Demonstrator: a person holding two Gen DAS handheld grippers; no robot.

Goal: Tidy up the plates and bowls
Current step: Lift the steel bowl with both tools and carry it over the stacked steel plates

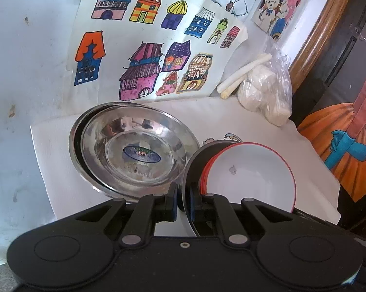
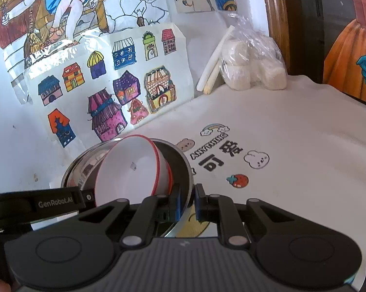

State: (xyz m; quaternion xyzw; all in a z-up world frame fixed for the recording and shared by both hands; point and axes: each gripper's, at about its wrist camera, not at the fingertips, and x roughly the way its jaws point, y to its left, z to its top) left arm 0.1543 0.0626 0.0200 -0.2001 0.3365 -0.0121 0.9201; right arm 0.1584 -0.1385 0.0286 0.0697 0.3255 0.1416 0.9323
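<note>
A steel plate [image 1: 191, 170] holds stacked white bowls with red rims [image 1: 251, 170]. My left gripper [image 1: 184, 200] is shut on the plate's left rim. My right gripper [image 2: 186, 205] is shut on the same plate's [image 2: 180, 160] right rim, with the bowls [image 2: 132, 168] tilted inside it. The plate is lifted and tilted. Two stacked steel plates [image 1: 134, 146] with a blue label lie on the white cloth [image 1: 54, 150] to the left of the held plate.
Children's drawings [image 1: 144, 48] lean on the wall behind. A plastic bag of white lumps [image 1: 265, 90] and white sticks [image 1: 241, 73] sit at the back right. A dark wooden frame [image 1: 324, 31] stands on the right. The cloth's printed area [image 2: 231, 155] lies to the right.
</note>
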